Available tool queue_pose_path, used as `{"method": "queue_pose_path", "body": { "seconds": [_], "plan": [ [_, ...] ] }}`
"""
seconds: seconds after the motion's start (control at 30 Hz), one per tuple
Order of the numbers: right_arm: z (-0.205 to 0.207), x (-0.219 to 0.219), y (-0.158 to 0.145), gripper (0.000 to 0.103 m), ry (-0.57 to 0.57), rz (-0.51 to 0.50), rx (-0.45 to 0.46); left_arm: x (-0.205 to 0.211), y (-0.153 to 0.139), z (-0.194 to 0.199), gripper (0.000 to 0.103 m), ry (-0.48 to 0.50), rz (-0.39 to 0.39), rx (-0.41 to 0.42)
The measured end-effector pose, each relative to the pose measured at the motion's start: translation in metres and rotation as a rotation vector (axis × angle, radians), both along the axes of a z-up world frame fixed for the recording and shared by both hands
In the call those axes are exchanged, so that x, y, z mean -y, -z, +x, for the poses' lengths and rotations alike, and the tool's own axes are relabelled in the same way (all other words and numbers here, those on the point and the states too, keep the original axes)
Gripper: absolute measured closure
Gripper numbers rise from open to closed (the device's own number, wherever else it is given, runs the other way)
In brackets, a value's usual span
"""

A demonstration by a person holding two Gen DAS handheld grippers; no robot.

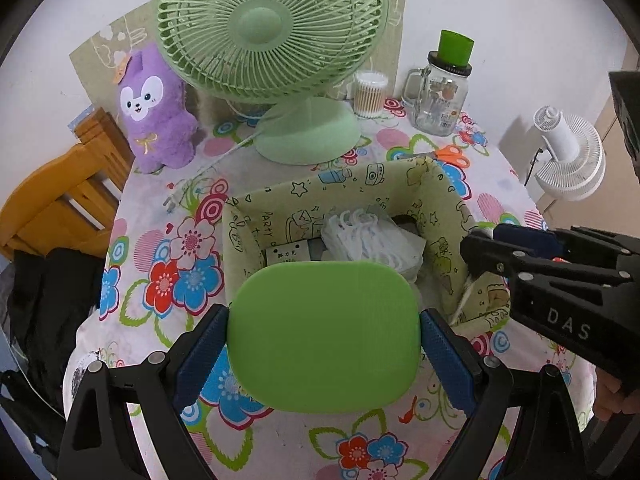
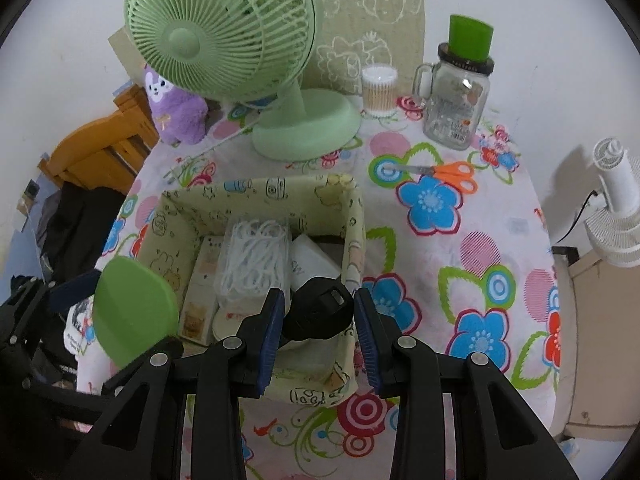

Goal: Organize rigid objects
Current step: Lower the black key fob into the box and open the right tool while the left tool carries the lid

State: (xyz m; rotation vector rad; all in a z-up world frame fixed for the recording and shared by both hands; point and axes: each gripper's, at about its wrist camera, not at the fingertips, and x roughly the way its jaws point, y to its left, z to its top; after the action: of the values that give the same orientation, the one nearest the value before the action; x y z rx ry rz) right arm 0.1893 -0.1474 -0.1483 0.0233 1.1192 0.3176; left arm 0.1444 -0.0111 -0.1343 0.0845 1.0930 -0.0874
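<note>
Left gripper (image 1: 323,346), seen through its own wrist camera, has its blue pads (image 1: 200,356) pressed against both sides of a flat, bright green rounded-rectangle plastic lid (image 1: 324,336), so I read it as clamped on that piece. I see the lid held above the near edge of a pale green fabric storage box printed with cartoon doodles (image 1: 436,208), which sits on the flowered tablecloth (image 1: 160,272). Inside the box lies a clear bag of white plastic picks (image 1: 368,236) beside a small white labelled carton (image 1: 288,254). My right gripper (image 1: 478,242) reaches in from the right over the box's wall. Behind the box stand a pale green desk fan (image 1: 272,40), a purple plush animal (image 1: 156,112), a tub of cotton swabs (image 1: 370,94), a glass mug jar with a green cap (image 1: 438,96) and orange-handled scissors (image 1: 444,155).

From the right wrist camera, I see the right gripper (image 2: 318,334) with its fingers parted a moderate way around a round black lidded object (image 2: 318,310); the left pad looks to be against it, while a slim gap shows at the right pad, so I cannot tell whether it is truly gripped. That black object sits over the near right corner of the storage box (image 2: 352,216). The green lid (image 2: 134,312) shows at the left, held in the left gripper (image 2: 80,284) just outside the box's left wall.
</note>
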Motion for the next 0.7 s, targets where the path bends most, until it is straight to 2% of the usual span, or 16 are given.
{"method": "queue_pose_path", "body": {
  "seconds": [0.27,0.33,0.5,0.63,0.7],
  "plan": [
    [-0.002,0.005,-0.001,0.062,0.011,0.014,-0.011,0.004,-0.001,0.003,0.008,0.015,0.004,-0.003],
    [-0.005,0.01,-0.002,0.049,0.034,0.016,-0.011,0.005,-0.002,0.003,0.008,0.021,0.001,0.001],
    [-0.013,0.018,-0.008,0.043,0.064,0.007,-0.001,0.01,-0.004,0.005,0.008,0.048,-0.012,0.006],
    [-0.02,0.022,-0.014,0.031,0.084,0.008,0.012,0.015,-0.003,0.008,0.008,0.075,-0.02,0.005],
    [-0.021,0.023,-0.017,0.03,0.088,-0.005,0.019,0.018,-0.002,0.011,0.008,0.09,-0.022,0.004]
  ]
}}
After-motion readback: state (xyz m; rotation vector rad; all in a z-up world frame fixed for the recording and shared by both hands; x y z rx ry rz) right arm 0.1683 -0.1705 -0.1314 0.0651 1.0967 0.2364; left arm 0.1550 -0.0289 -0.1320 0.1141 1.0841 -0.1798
